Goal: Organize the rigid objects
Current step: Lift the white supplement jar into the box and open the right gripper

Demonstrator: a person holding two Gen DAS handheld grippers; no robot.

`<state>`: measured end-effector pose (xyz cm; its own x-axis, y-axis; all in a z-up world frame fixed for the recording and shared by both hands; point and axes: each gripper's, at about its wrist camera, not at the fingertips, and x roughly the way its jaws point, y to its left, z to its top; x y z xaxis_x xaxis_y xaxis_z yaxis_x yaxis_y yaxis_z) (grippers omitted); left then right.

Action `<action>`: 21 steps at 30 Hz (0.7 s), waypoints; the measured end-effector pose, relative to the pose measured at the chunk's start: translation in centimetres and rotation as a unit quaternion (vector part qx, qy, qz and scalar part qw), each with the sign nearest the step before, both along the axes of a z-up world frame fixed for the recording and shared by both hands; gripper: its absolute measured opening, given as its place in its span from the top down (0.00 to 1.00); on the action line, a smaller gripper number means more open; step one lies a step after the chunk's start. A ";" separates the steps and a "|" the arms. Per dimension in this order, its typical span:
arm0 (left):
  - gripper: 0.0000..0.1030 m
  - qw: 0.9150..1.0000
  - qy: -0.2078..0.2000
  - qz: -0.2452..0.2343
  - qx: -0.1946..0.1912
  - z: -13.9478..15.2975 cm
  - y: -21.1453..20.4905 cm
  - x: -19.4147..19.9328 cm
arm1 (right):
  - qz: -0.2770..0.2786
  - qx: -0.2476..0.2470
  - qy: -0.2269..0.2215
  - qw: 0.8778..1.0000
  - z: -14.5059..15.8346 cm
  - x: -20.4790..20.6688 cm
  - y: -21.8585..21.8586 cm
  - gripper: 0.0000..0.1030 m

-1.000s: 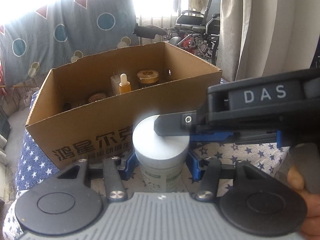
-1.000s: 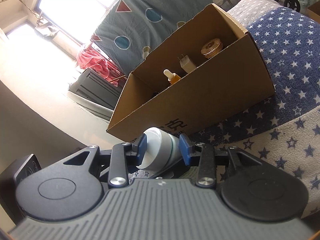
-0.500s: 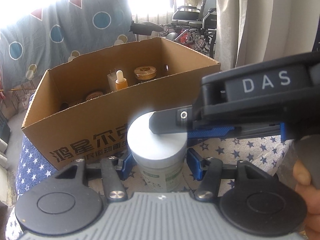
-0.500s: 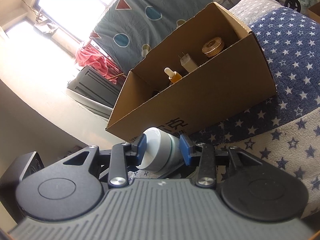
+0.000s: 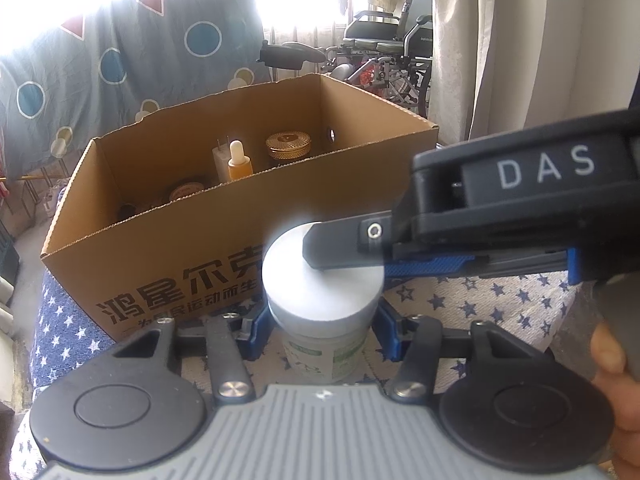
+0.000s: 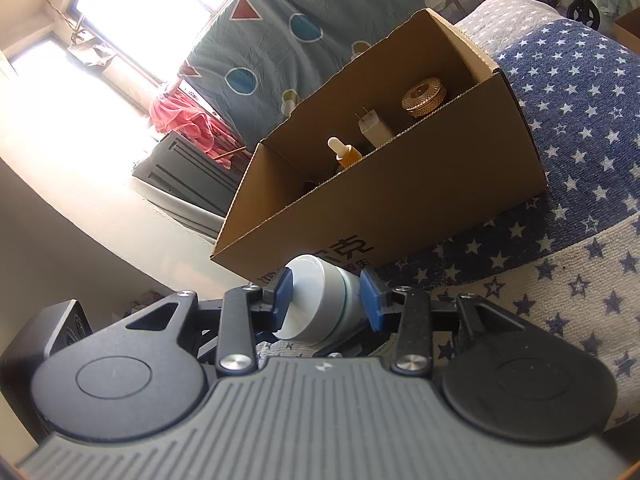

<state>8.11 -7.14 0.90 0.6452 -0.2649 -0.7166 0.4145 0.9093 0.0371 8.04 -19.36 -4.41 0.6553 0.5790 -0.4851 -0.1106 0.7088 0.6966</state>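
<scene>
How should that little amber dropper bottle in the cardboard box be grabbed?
Probably straight down from above: the dropper bottle stands upright, and the cardboard box walls block its sides. Pinch the amber shoulder just below the soft white bulb, minding the white plug that stands close beside it.

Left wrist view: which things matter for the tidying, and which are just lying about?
Job: white plastic jar with grey lid; open brown cardboard box; amber dropper bottle; gold-lidded jar.
Lying about: black wheelchair; beige curtain; grey spotted sheet; star-patterned blue cloth.

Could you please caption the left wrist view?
Both grippers flank a white jar before the cardboard box.
</scene>
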 end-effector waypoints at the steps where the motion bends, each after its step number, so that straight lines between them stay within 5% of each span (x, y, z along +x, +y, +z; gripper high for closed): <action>1: 0.47 1.000 0.000 0.000 0.001 0.0 0.0 0.0 | 0.000 0.001 0.001 1.000 -0.1 0.0 -0.1 0.64; 21: 0.47 1.000 0.006 0.005 0.012 -0.3 -0.8 0.3 | 0.004 0.001 0.003 1.000 -0.3 0.3 0.2 0.59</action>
